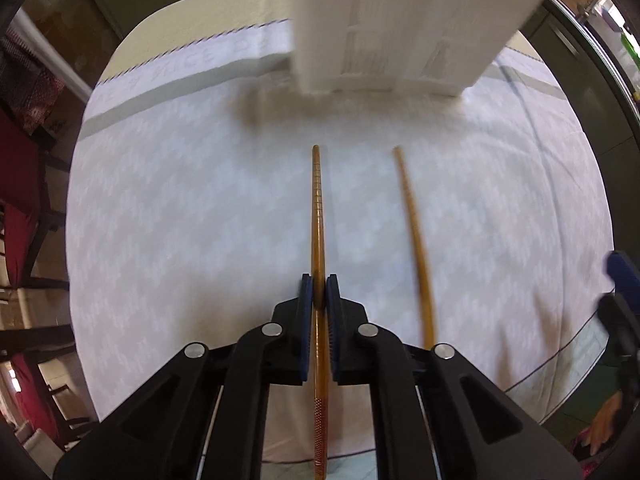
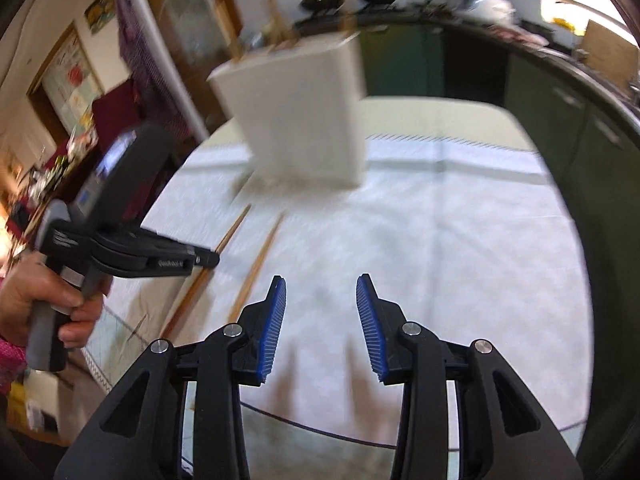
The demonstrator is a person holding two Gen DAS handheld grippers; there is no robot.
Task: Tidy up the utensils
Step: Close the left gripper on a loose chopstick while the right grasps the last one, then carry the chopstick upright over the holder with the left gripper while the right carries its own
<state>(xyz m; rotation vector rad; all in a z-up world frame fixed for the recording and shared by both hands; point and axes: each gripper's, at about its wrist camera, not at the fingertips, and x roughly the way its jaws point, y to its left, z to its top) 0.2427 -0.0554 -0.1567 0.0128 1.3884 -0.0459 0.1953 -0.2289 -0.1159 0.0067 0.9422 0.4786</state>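
Note:
My left gripper (image 1: 319, 284) is shut on a brown chopstick (image 1: 317, 208) that points forward toward a white utensil holder (image 1: 404, 24) at the table's far side. A second chopstick (image 1: 414, 240) lies on the cloth just to its right. In the right wrist view the left gripper (image 2: 208, 259) shows at the left, holding its chopstick (image 2: 232, 232), with the second chopstick (image 2: 260, 260) beside it and the white holder (image 2: 300, 116) beyond. My right gripper (image 2: 321, 280) is open and empty above the cloth.
A white patterned tablecloth (image 1: 192, 208) covers the round table. Dark chairs with red cushions (image 1: 24, 184) stand at the left. Green cabinets (image 2: 552, 112) and a cluttered counter run behind the table.

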